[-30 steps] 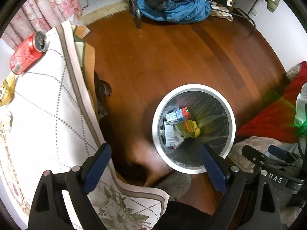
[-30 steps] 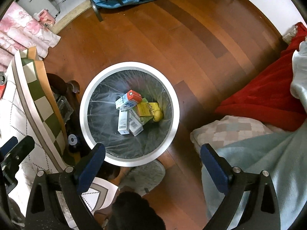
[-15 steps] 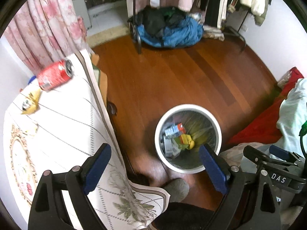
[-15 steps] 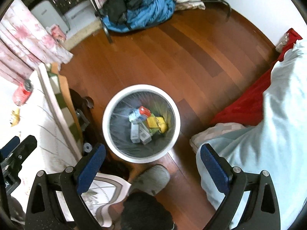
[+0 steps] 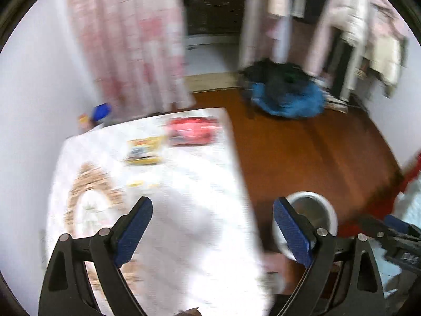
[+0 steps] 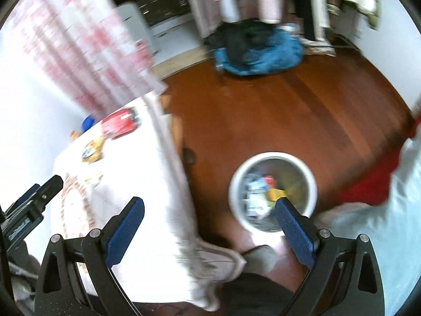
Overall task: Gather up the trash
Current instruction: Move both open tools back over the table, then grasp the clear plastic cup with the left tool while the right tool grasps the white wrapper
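Both views are motion-blurred. A red can lies on its side at the far end of the table, with a yellow wrapper just left of it. The can and wrapper also show far left in the right wrist view. A white round bin holding cartons stands on the wooden floor; its rim shows at the lower right in the left wrist view. My left gripper is open and empty over the table's near part. My right gripper is open and empty above the table edge and bin.
A pink floral curtain hangs behind the table. A blue and black heap of clothes lies on the floor under hanging garments. Red and pale fabric lies at the right. A slippered foot shows by the bin.
Both grippers have risen and swung left, from above the bin towards the table. The can and wrapper now sit nearer the middle of the left view. Both stay open.
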A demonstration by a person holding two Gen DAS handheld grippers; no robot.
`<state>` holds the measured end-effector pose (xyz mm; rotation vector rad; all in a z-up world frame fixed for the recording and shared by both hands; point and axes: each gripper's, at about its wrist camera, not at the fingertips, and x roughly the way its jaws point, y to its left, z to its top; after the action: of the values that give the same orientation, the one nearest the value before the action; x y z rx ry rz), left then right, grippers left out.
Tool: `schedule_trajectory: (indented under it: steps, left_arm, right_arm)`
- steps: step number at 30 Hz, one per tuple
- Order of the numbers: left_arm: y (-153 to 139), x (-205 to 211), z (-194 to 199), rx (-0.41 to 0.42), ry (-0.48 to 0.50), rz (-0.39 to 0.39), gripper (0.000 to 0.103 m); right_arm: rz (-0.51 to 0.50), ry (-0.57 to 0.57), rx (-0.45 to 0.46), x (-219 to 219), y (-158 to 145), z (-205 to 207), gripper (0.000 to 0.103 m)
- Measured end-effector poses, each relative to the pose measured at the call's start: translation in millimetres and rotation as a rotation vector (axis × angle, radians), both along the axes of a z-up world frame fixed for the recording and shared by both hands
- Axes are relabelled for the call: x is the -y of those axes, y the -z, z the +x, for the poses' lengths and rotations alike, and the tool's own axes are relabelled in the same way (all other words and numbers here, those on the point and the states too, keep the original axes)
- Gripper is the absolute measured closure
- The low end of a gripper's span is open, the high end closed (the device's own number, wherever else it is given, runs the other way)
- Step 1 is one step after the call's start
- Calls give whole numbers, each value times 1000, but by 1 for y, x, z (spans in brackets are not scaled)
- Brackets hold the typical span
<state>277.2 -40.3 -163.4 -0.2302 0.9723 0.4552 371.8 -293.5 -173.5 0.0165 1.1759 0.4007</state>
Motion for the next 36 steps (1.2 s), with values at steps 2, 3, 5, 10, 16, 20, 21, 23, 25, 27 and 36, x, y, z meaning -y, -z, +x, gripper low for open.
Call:
schedule_trajectory:
  steps: [2, 3, 5, 10, 16, 20, 21, 23, 25, 27, 36]
  left_arm:
    - [13, -38, -19, -30, -70, 7, 9]
    - [26, -66, -33, -56, -124, 5, 9]
    - [48, -109, -57, -96, -215, -8, 9]
    - [106, -196, -105, -178, -396, -64, 9]
    - [155, -246, -125, -255, -445, -104, 9]
    - [168, -254, -122, -269, -431, -120, 9]
    - [168, -255, -120, -269, -428, -122, 9]
    - [169, -255, -118, -265, -416, -128, 9]
    - [168, -254, -117, -259, -405, -126, 9]
    - [163, -250, -116, -246, -390, -122, 9]
    - [143, -193, -98, -115, -187, -229, 9]
  right_arm:
    - [10, -55, -23, -41, 10, -4, 3]
    - [20, -84, -34, -63, 16, -6, 3]
    - [30, -149, -55, -114, 35, -9, 3]
    - [17, -264, -118, -224, 88, -12, 4]
    - [20, -317, -146, -317, 137, 3, 27]
    - [-6, -368, -142, -351, 159, 7, 34]
    - [-10, -383, -143, -356, 163, 7, 49]
    - [-37, -406, -134, -366, 169, 1, 67]
    - [-41, -435, -93, -368, 167, -7, 81]
    - [-47, -434, -75, -361, 163, -14, 87]
    - [-97, -301, -5, -286, 142, -12, 87]
